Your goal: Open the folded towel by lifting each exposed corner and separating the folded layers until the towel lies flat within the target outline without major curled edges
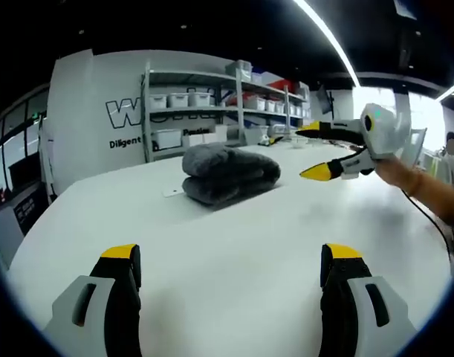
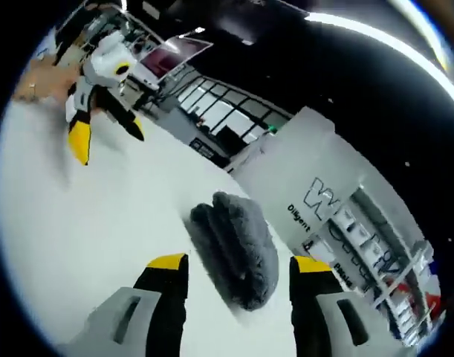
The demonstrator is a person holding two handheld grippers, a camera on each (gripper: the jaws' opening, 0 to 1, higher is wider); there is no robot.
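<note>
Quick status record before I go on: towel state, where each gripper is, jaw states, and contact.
towel: grey towel folded in a thick bundle, lying on the white table
left gripper: left gripper back from the towel, jaws open, nothing between them
right gripper: right gripper close over the towel, jaws open on either side of it in the right gripper view
contact: neither gripper appears to touch the towel
unfolding: not begun
target outline: none that I can make out
</note>
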